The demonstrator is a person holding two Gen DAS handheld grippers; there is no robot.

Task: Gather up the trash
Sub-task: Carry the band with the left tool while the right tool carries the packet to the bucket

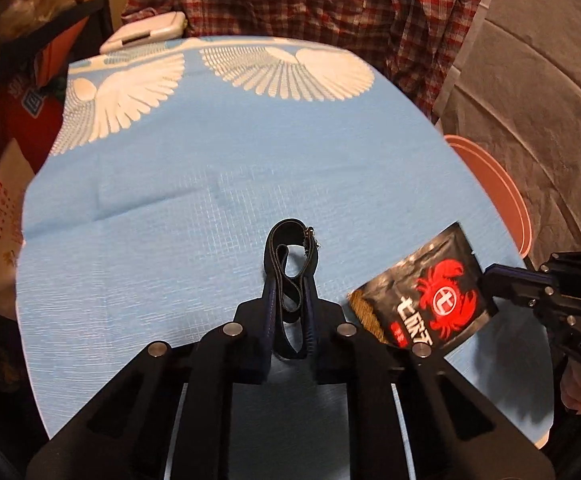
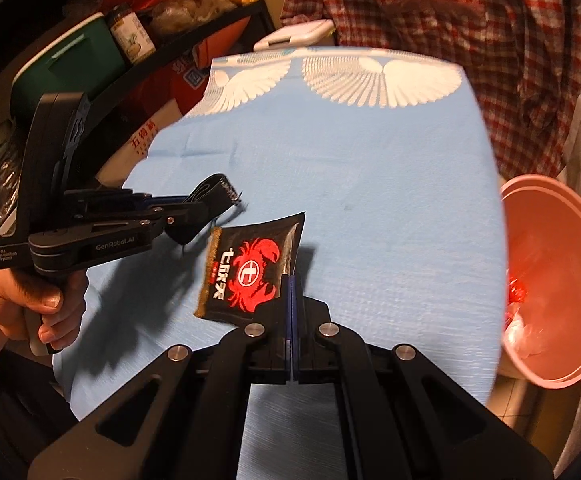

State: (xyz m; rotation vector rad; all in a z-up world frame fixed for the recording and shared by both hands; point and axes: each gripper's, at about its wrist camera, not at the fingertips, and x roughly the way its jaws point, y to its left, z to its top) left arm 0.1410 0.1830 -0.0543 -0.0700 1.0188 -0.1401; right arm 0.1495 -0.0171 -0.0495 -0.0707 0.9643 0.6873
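Observation:
My left gripper [image 1: 289, 280] is shut on a folded black strap [image 1: 288, 264] and holds it above the blue tablecloth [image 1: 210, 184]; the strap also shows in the right wrist view [image 2: 214, 192], in the left gripper [image 2: 194, 210]. My right gripper [image 2: 292, 280] is shut on the corner of a black snack packet with a red crab [image 2: 250, 268] and holds it above the cloth. In the left wrist view the packet [image 1: 422, 296] hangs from the right gripper [image 1: 486, 276] at right.
A pink bin [image 2: 562, 280] with wrappers inside stands beside the table's right edge; its rim shows in the left wrist view [image 1: 498, 196]. A person in a plaid shirt [image 2: 450, 20] stands behind the table. A cluttered black shelf [image 2: 130, 40] stands to the left.

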